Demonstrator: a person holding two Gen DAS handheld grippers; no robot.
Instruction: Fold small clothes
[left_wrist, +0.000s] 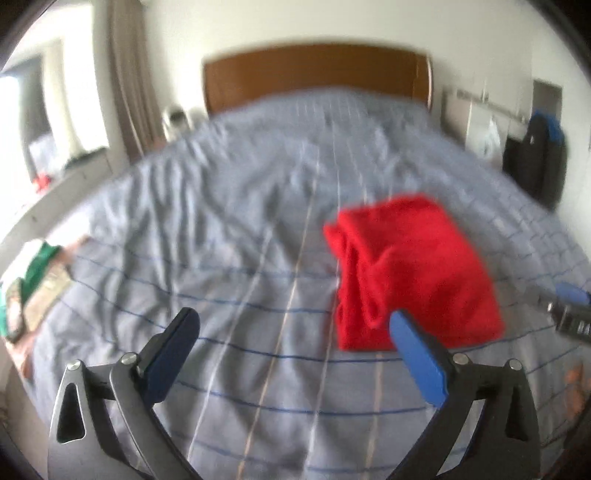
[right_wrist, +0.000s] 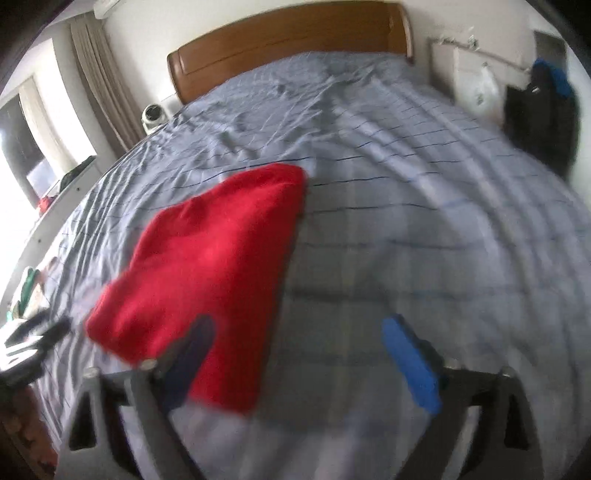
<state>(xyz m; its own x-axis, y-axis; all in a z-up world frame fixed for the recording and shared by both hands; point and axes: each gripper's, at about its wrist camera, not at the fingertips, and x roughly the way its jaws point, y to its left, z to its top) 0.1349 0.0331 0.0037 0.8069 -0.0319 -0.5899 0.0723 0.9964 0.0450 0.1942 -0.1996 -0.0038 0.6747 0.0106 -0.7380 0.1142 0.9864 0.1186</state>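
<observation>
Red fleecy garment (left_wrist: 417, 269), a soft knit or plush piece already doubled over into a rough rectangle, lies flat on the grey-blue checked bedspread (left_wrist: 221, 229), toward the foot end, well away from the brown wooden headboard (left_wrist: 317, 77). It looks light and limp, with nothing stiff in it, so it should drape and sag wherever it is lifted; its nap probably grips the pads well, while the layers may slide over one another and come undone. One long side shows bunched, loose folds, and that is the awkward place to take hold. The cleaner corners and the straight folded edge look the better places, pinched through all the layers at once. The left gripper (left_wrist: 295, 339) hovers over the bedspread just beside the garment's nearest corner, its blue pads spread wide with nothing between them. The right gripper (right_wrist: 299, 350) is likewise spread wide and empty, its dark finger (right_wrist: 195, 350) overlapping the garment's near end in the view; contact cannot be judged through the blur. A heap of green and white clothes (left_wrist: 26, 273) waits near the bedspread's side edge, well apart from the garment.
</observation>
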